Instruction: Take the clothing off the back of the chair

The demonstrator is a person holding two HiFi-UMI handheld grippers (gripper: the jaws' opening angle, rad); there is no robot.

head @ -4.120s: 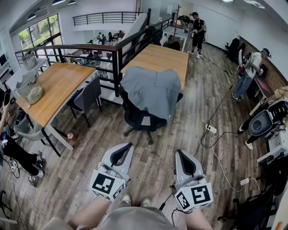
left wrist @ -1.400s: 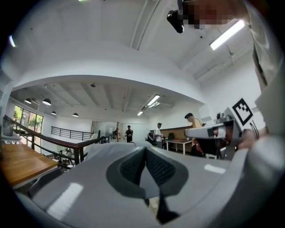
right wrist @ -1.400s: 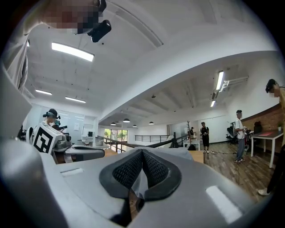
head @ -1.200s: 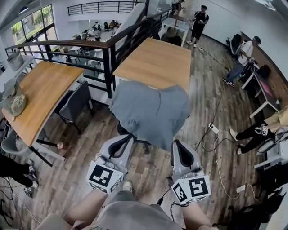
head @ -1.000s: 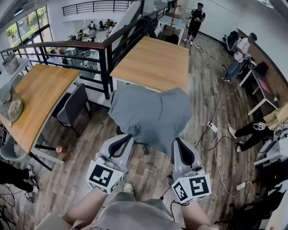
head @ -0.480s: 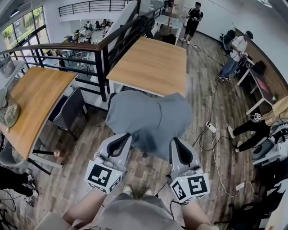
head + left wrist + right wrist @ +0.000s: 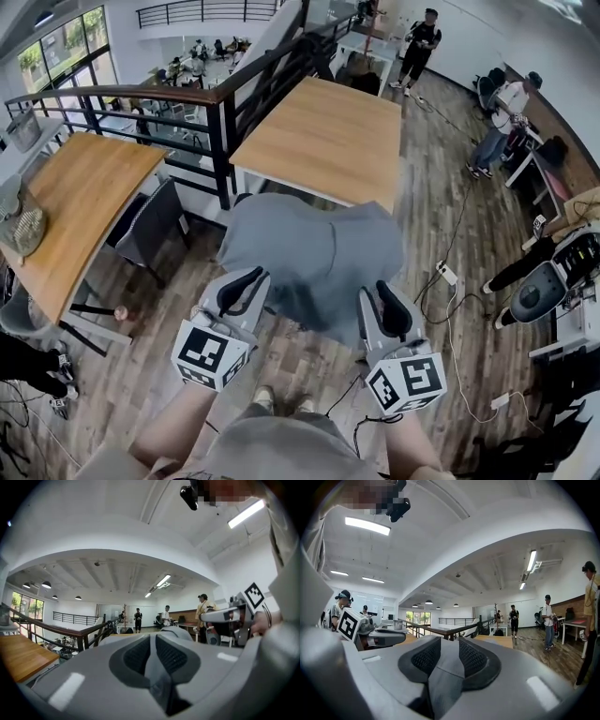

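Observation:
A grey garment (image 7: 314, 248) hangs over the back of an office chair, which it hides almost wholly in the head view. My left gripper (image 7: 246, 277) is at the garment's near left edge, my right gripper (image 7: 382, 300) at its near right edge, both level. Both pairs of jaws have just been opening. In the left gripper view, the left gripper (image 7: 153, 641) shows a narrow gap between its black pads (image 7: 137, 654), with grey cloth in it. The right gripper (image 7: 450, 649) stands wider, with a grey fold between its pads (image 7: 471, 657). The pads do not press on the cloth.
A wooden table (image 7: 328, 131) stands just beyond the chair and a black railing (image 7: 220, 117) to its left. Another wooden table (image 7: 75, 206) with a dark chair (image 7: 150, 217) is at the left. A power strip and cables (image 7: 446, 274) lie on the floor at the right. People (image 7: 502, 112) stand at the back right.
Both grippers have come forward to the garment's near edge, and the chair now lies closer below me. The jaws of both, shut before, now stand apart, the right pair wider.

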